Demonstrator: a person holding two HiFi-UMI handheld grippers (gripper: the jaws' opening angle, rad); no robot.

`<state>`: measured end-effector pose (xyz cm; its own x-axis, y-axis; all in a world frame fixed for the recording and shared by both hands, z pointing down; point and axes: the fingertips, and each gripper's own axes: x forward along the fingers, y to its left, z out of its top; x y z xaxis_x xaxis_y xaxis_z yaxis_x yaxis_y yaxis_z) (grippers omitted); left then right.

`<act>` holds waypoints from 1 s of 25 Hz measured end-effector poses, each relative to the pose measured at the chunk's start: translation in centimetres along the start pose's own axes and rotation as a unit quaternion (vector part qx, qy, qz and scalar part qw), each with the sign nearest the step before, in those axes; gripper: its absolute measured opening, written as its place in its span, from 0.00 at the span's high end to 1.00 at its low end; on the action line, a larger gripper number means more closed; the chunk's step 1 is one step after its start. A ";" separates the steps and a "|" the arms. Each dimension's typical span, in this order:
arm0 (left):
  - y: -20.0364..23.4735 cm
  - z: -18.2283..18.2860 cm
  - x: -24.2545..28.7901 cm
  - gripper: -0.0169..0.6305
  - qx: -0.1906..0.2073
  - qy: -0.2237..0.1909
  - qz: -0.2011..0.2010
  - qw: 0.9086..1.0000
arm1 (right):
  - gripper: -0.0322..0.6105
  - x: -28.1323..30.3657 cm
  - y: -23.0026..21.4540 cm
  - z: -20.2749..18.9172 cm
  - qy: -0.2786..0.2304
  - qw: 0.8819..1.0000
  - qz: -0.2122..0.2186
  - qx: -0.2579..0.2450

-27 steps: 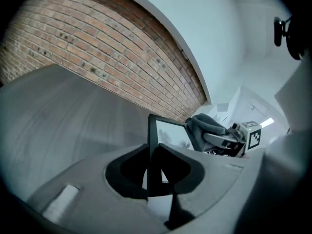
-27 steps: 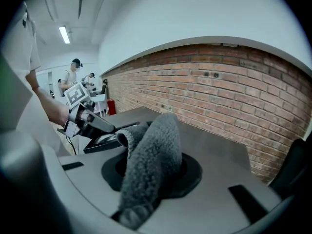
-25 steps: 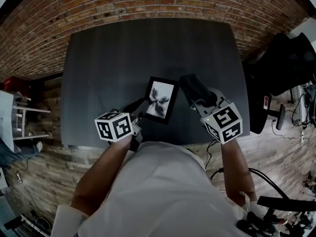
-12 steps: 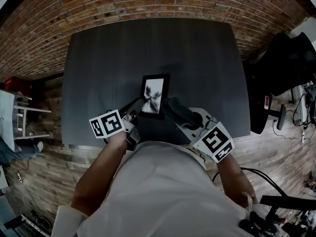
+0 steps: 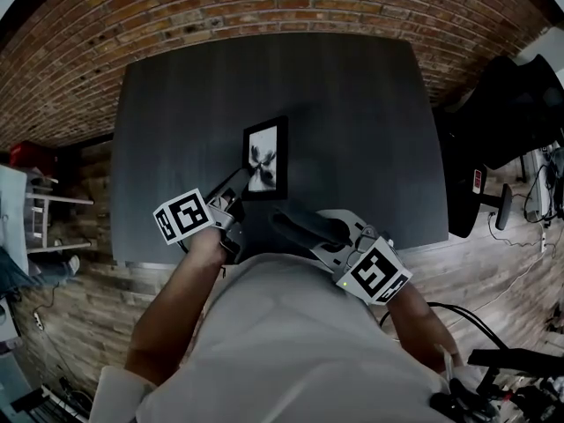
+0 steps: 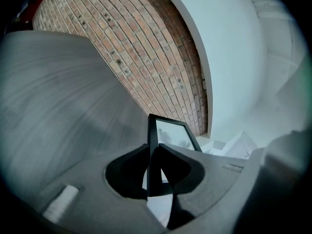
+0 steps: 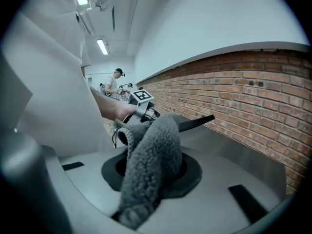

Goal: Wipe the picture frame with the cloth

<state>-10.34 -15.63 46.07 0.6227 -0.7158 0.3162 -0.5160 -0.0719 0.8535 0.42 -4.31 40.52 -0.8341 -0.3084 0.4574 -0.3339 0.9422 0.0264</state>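
A black picture frame (image 5: 265, 157) with a pale print stands lifted over the dark table (image 5: 361, 122). My left gripper (image 5: 239, 183) is shut on its lower left edge. In the left gripper view the frame (image 6: 169, 132) runs edge-on between the jaws of the left gripper (image 6: 152, 154), which press on it. A grey fleecy cloth (image 5: 298, 225) is clamped in my right gripper (image 5: 291, 223), just below the frame and apart from it. In the right gripper view the cloth (image 7: 152, 155) fills the right gripper (image 7: 151, 168), with the frame (image 7: 196, 123) seen edge-on beyond.
A brick wall (image 5: 264, 3) backs the table. A black chair (image 5: 507, 122) stands at the right and a shelf (image 5: 35, 210) at the left. The table's front edge (image 5: 159, 258) runs close to my body. A person (image 7: 116, 82) stands far off.
The left gripper has rolled and carried the frame up and to the left. The right gripper with the cloth has drawn away from the frame's right side, down toward my body.
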 end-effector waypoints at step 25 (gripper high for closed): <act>-3.5 -2.1 -1.4 0.86 0.093 0.085 -0.064 0.990 | 0.83 1.2 -10.5 -5.3 0.039 0.993 -0.053 0.096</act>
<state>-8.11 -12.93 43.52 0.7717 -0.5670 0.2882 -0.5156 -0.2925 0.8053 5.24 -13.86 45.45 -0.7550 -0.3869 0.5294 -0.5026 0.8600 -0.0882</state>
